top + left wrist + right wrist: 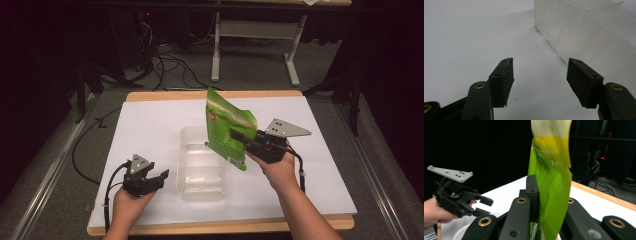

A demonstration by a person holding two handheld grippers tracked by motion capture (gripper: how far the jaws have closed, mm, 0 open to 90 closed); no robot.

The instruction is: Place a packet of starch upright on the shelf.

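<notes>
1. The right hand-held gripper (243, 138) is clamped on a green snack pouch (227, 128), its jaws pinching the lower edge of the bag near the barcode corner. The pouch stands upright in the air above the far end of a clear plastic tub (201, 170), clear of the bench (150, 125).

2. In the right gripper view the pouch (551, 185) rises between the two jaws, which press its film flat from both sides; the top of the bag fades from green to yellow to pale.

3. The left hand-held gripper (159, 179) rests low over the bench just beside the tub's left wall, jaws apart and holding nothing. In the left gripper view its pads (503, 80) stand wide, with the tub's frosted wall (574, 32) ahead and to the right.

4. Handling, as a judgement — the pouch looks light, and it keeps its shape from a single pinch at one lower corner, so the contents are probably few or airy. The film is soft and glossy, likely slippery, and whatever is inside may crush.

5. Where to hold: the flat sealed edges look like the safest places. A grip across the puffed middle would squeeze the contents and could slide off the film.

6. The tub is stiff and thin-walled, and it appears empty — it may skate on the smooth white bench if nudged.
</notes>
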